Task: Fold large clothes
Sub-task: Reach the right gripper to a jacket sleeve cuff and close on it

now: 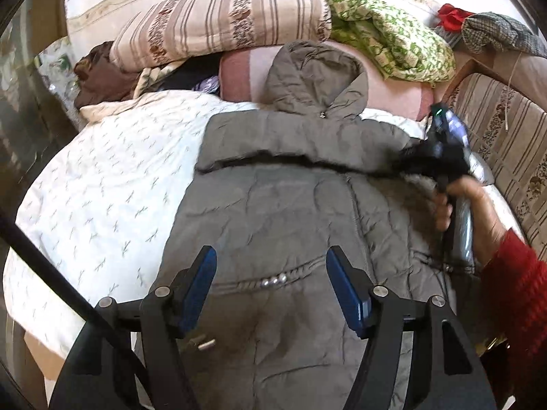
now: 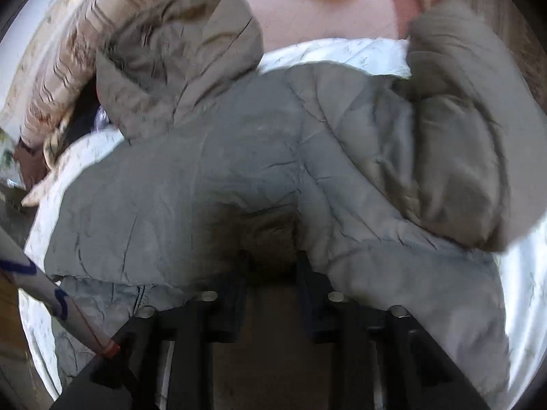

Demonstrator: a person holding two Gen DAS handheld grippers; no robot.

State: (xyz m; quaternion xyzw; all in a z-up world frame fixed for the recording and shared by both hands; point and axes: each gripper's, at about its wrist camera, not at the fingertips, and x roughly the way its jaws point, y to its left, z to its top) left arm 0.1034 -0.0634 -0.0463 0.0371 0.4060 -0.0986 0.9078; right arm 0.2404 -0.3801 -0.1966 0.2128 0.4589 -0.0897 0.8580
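Note:
A large grey-brown padded coat (image 1: pixel 290 205) with a hood (image 1: pixel 311 78) lies on a white patterned bedcover (image 1: pixel 112 184). One sleeve is folded across its chest. My left gripper (image 1: pixel 271 290) is open and empty above the coat's lower part, near a beaded pocket trim. My right gripper (image 1: pixel 403 162) shows in the left wrist view at the coat's right shoulder, held by a hand in a red sleeve. In the right wrist view my right gripper (image 2: pixel 270 266) has a dark bunch of the coat (image 2: pixel 212 171) between its fingers; the other sleeve (image 2: pixel 471 157) lies bunched at the right.
Striped pillows (image 1: pixel 218 24), a pink cushion (image 1: pixel 393 92) and a green patterned blanket (image 1: pixel 389 34) are piled behind the hood. A striped headboard or sofa side (image 1: pixel 506 143) runs along the right. A dark cable (image 1: pixel 68 287) crosses the lower left.

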